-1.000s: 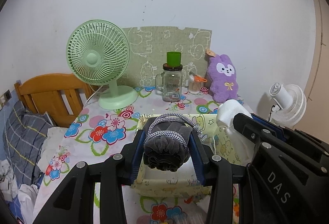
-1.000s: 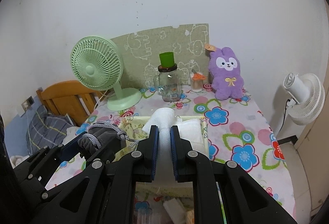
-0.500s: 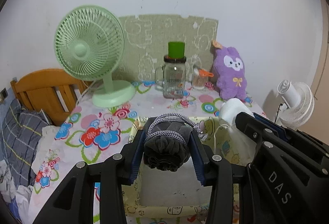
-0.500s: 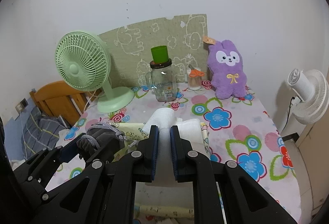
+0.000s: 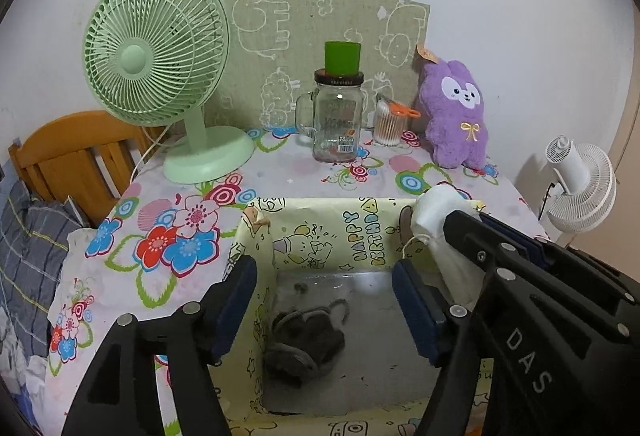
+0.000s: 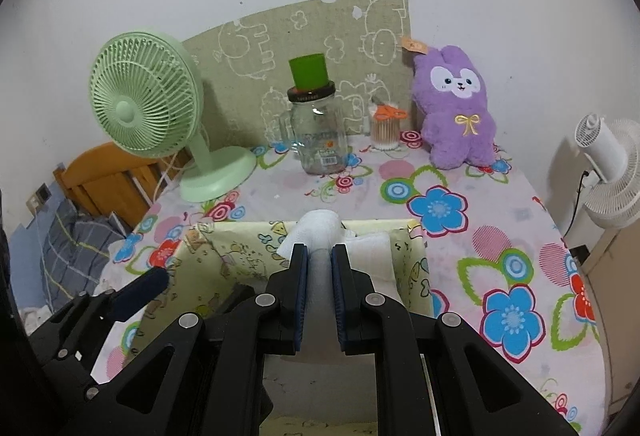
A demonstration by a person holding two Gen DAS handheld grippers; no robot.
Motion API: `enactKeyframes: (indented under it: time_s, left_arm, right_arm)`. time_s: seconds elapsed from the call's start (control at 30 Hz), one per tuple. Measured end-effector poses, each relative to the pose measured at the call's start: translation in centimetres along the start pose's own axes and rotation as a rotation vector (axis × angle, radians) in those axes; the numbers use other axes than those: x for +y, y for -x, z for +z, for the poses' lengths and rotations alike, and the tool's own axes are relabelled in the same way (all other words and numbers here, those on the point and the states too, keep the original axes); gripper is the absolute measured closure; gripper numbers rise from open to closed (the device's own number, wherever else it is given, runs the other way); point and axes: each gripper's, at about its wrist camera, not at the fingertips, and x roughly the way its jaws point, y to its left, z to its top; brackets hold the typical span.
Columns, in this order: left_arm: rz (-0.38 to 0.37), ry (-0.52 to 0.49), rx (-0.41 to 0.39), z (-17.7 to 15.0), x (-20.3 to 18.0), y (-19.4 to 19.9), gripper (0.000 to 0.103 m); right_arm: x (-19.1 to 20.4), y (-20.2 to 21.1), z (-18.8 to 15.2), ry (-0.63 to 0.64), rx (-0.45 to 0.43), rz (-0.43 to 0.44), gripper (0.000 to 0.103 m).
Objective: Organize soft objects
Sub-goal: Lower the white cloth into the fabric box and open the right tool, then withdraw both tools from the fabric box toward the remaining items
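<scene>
Far left, the green desk fan (image 5: 156, 52) is standing on the floral table (image 5: 168, 236) w/ a wooden headboard (image 5: 68, 152) behind it; nothing is happening there.

Next over, the left tool (image 5: 324, 300) is hanging over the printed storage box (image 5: 320, 232) w/ its jaws spread wide and nothing between them. That's the change: half a sec ago it was pinching the dark grey rolled item w/ the grey-white cord, and now that grey bundle (image 5: 308, 332) is lying on the box floor, toward the left wall, directly below the open pads. So one soft obj is looking stowed, and the left tool is free to go for another.

Mid-table, the glass jar mug (image 5: 338, 116) w/ the green cup on its lid and the cotton swab pot (image 5: 388, 124) are sitting well back, clear of the work.

Right of the box center, the right tool (image 6: 320, 264) is clamping the white rolled cloth (image 6: 318, 232), same as a sec ago, holding it just above the box's right half, where a folded white piece (image 6: 372, 252) is already resting against the far wall. Prob. next: lowering and letting go beside the grey one.

Further right, the purple plush bunny (image 5: 458, 112) is leaning at the wall, not yet touched; possibly a later pick. The white fan (image 5: 580, 184) is standing off the table edge.
</scene>
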Motion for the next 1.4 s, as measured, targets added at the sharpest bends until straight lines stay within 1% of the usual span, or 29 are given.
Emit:
enactKeyframes:
  time_s: [0.1, 0.33, 0.4, 0.43, 0.47, 0.5, 0.53, 0.57, 0.63, 0.7, 0.77, 0.83, 0.87, 0.9, 1.03, 1.23, 1.4]
  left_arm:
    - [0.002, 0.005, 0.012, 0.0, 0.2, -0.5, 0.028]
    - [0.005, -0.004, 0.033, -0.2, 0.3, -1.0, 0.024]
    - [0.008, -0.007, 0.026, -0.2, 0.2, -0.8, 0.018]
    - [0.006, -0.008, 0.022, -0.2, 0.3, -0.6, 0.017]
    - [0.003, -0.009, 0.021, -0.2, 0.2, -0.5, 0.017]
    - [0.003, -0.011, 0.019, -0.2, 0.2, -0.4, 0.015]
    - [0.005, -0.016, 0.013, -0.2, 0.1, -0.2, 0.013]
    - [0.006, -0.019, 0.005, -0.3, 0.1, 0.1, 0.011]
    - [0.012, -0.027, -0.009, -0.3, -0.1, 0.7, 0.01]
    - [0.018, -0.034, -0.019, -0.3, -0.3, 1.2, 0.009]
    - [0.017, -0.043, -0.034, -0.4, -0.6, 1.9, 0.008]
    - [0.005, -0.053, -0.054, -0.5, -0.8, 2.7, 0.008]
    - [0.001, -0.061, -0.065, -0.6, -0.9, 3.3, 0.006]
    - [0.0, -0.068, -0.074, -0.6, -1.1, 3.7, 0.004]
    - [0.022, -0.074, -0.117, -0.8, -1.3, 5.4, 0.002]
    - [0.035, -0.065, -0.137, -1.2, -1.1, 7.5, 0.002]
    - [0.026, -0.064, -0.155, -1.7, -1.1, 9.1, 0.002]
  right_arm:
    - [0.0, -0.5, 0.0, -0.004, 0.004, 0.001, 0.088]
    - [0.1, -1.4, -0.1, 0.008, 0.033, 0.026, 0.081]
    - [0.2, -1.3, -0.1, 0.017, 0.036, 0.031, 0.073]
    - [0.3, -1.1, -0.1, 0.026, 0.032, 0.032, 0.057]
    - [0.4, -0.9, -0.1, 0.031, 0.025, 0.026, 0.038]
    - [0.5, -0.7, -0.1, 0.035, 0.015, 0.021, 0.032]
    - [0.6, -0.3, -0.2, 0.04, -0.003, 0.012, 0.028]
    - [0.8, 0.0, -0.2, 0.048, -0.017, 0.002, 0.028]
    - [0.8, 0.4, -0.1, 0.055, -0.014, 0.0, 0.025]
    - [0.8, 0.8, -0.1, 0.052, -0.018, -0.005, 0.019]
    - [0.7, 1.4, -0.1, 0.05, -0.024, -0.021, 0.011]
    - [0.7, 2.1, -0.1, 0.051, -0.034, -0.025, 0.008]
    - [0.8, 2.5, -0.2, 0.053, -0.037, -0.027, 0.005]
    - [0.8, 2.7, -0.2, 0.056, -0.04, -0.033, 0.004]
    - [1.0, 4.3, -0.3, 0.061, -0.063, -0.054, 0.0]
    - [1.4, 6.5, -0.6, 0.067, -0.084, -0.044, 0.0]
    - [2.0, 8.3, -0.9, 0.076, -0.102, -0.059, 0.0]
